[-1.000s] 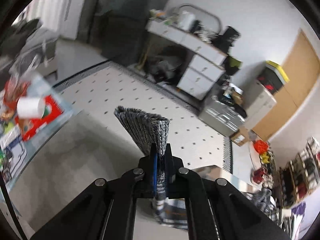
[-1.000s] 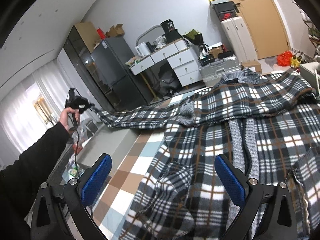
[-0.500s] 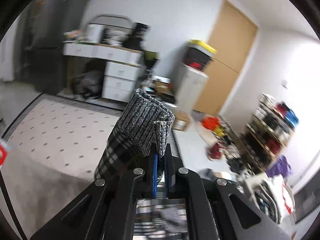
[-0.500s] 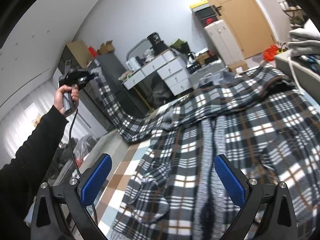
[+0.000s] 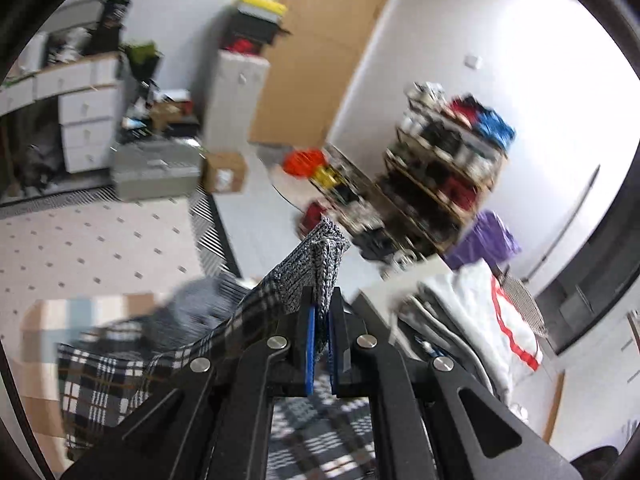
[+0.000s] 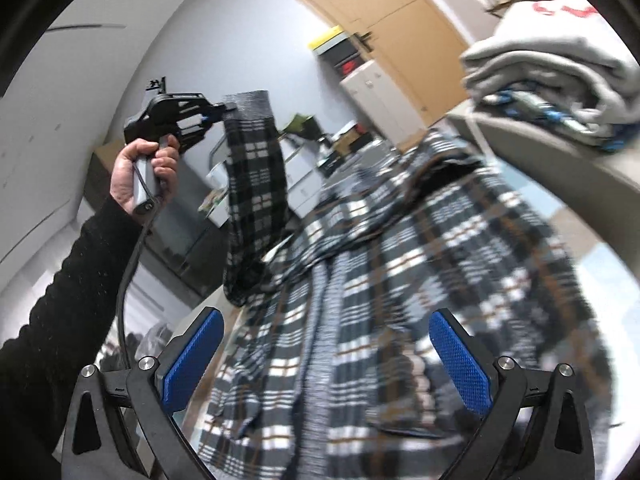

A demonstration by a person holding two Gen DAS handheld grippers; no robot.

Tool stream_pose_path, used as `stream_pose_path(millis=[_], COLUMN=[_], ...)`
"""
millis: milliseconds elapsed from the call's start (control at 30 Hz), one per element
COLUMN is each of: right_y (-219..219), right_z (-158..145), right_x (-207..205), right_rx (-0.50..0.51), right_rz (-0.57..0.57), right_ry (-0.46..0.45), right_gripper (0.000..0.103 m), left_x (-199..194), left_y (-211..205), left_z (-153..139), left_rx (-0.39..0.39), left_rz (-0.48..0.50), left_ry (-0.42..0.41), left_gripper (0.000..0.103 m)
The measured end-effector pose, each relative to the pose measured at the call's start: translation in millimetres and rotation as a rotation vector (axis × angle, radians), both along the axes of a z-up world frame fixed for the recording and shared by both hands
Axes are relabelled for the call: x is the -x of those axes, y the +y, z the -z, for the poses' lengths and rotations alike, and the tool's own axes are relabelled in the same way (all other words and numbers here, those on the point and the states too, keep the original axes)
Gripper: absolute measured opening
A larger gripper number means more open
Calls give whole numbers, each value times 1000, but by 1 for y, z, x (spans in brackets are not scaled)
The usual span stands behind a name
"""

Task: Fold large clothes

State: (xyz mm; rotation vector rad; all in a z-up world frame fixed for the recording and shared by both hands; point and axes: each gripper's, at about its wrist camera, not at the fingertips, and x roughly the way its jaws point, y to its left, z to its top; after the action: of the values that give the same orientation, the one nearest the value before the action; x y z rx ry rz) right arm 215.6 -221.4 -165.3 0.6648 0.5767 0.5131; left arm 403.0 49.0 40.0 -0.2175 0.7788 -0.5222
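The left gripper (image 6: 224,110) is pinching the sleeve cuff (image 5: 320,264) high above the plaid jacket (image 6: 400,280) on the bed; the right gripper (image 6: 328,356) is hovering, jaws wide, empty. That thin pinch could be slipping, dropping the sleeve crooked.

The plaid garment (image 6: 404,280) looks like soft, fuzzy matt cloth, its cuff (image 5: 320,268) a coarse grey rib knit. Both tongs are matt black plastic with shiny metal rivets; the right tongs (image 6: 326,356) carry blue, dimpled rubbery pads (image 6: 460,354). The door (image 5: 320,40) is smooth pale wood.
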Motion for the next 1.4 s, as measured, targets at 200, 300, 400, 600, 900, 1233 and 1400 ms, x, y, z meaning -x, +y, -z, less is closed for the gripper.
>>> stream_pose_path(millis=[200, 300, 400, 600, 900, 1233, 1400], right_y=[-40, -56, -65, -74, -51, 23, 83], right_z=[8, 15, 18, 11, -5, -77, -106], right_x=[15, 21, 26, 37, 24, -57, -150], right_rx=[6, -9, -8, 34, 73, 338, 530], right_rz=[83, 124, 145, 184, 166, 33, -48], right_ry=[15, 40, 57, 41, 9, -95, -57], right_gripper=[103, 103, 103, 103, 103, 103, 103], left_x=[-20, -26, -19, -3, 63, 31, 17], left_y=[-57, -74, -86, -76, 69, 184, 189], left_z=[68, 108, 135, 131, 77, 136, 161], left_rx=[15, 40, 34, -11, -61, -189, -176], left_rz=[72, 77, 123, 154, -24, -293, -313], left_ry=[106, 202, 264, 339, 55, 213, 329], left_gripper=[1, 0, 1, 7, 81, 81, 81])
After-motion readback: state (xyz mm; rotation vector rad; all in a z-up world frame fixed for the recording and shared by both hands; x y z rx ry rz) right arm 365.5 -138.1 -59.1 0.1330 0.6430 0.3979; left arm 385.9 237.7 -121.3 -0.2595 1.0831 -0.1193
